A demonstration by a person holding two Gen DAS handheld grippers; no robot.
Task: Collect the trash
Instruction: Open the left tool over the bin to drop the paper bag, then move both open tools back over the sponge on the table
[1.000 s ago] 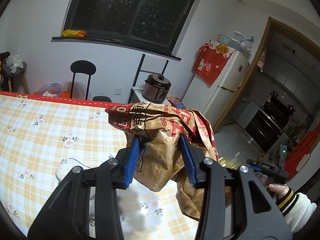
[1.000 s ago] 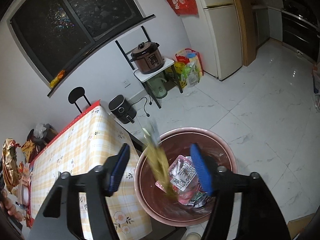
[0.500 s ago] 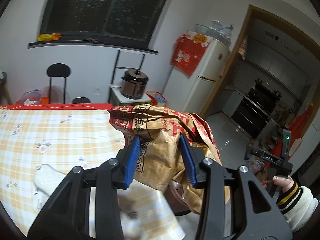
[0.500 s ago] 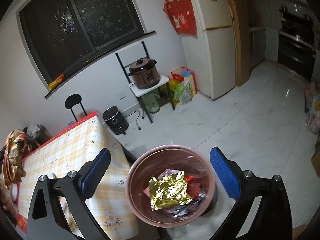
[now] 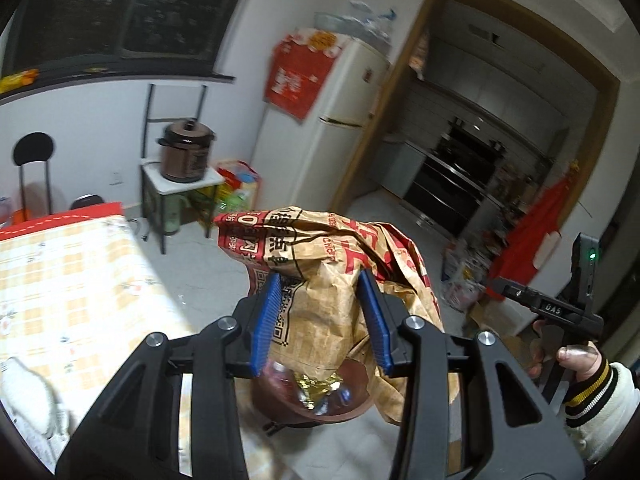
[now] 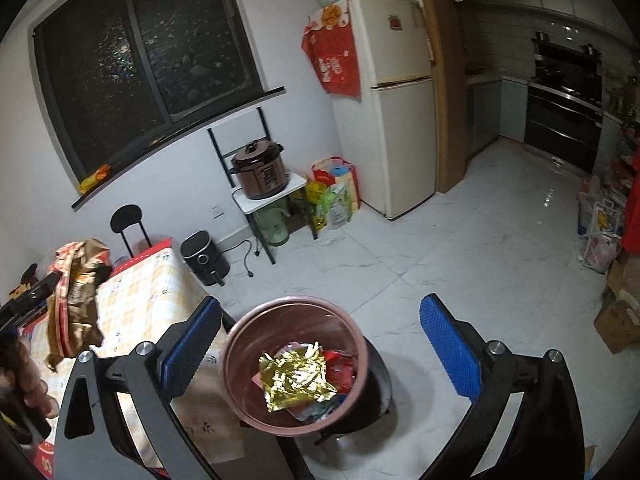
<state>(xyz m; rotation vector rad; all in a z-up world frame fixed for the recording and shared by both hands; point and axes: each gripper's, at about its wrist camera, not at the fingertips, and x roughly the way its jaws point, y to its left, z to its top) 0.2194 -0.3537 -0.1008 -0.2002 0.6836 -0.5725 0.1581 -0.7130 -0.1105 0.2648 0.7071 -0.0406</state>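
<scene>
here the left gripper (image 5: 320, 320) pinches a light, soft, crumpled paper food bag (image 5: 320, 276) mid-body above the bin (image 6: 296, 364), where it crushes easily, while the right gripper (image 6: 320, 356) gapes empty.

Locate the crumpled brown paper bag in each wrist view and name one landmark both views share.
Left wrist: the crumpled brown paper bag fills the centre, clamped between the left tongs.
Right wrist: it hangs at the far left edge, over the table.
Shared landmark: the brown pressure cooker on its white stand.
</scene>
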